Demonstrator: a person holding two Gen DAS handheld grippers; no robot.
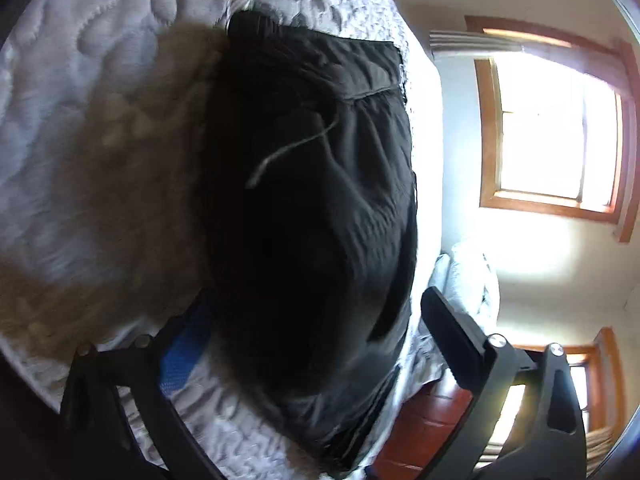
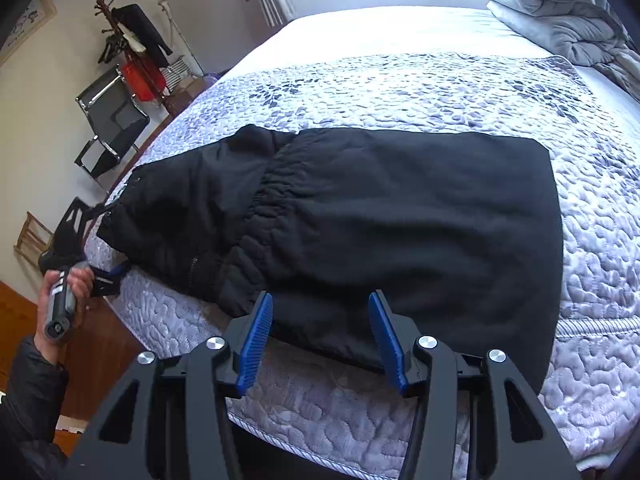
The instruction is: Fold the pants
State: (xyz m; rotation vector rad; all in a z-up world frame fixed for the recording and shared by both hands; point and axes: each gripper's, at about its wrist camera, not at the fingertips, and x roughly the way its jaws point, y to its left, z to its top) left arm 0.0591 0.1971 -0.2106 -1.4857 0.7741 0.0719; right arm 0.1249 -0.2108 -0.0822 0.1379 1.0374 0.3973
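Black pants (image 2: 400, 216) lie folded on the quilted mattress (image 2: 400, 84), with the elastic waistband showing near the middle-left. My right gripper (image 2: 320, 332) is open, its blue pads on either side of the near edge of the pants, just above the cloth. My left gripper (image 1: 316, 320) is open at the left end of the pants (image 1: 312, 200), the cloth lying between its wide-apart fingers; a pale drawstring (image 1: 288, 152) lies on the fabric. The left gripper (image 2: 100, 248) also shows in the right wrist view at the bed's corner, held by a hand.
A folded grey duvet (image 2: 560, 12) lies at the head of the bed. A coat stand (image 2: 132, 48) and a black chair (image 2: 112, 128) stand by the wall. A bright window (image 1: 560, 128) is beyond the bed. Wooden floor (image 1: 424, 424) lies beside the mattress.
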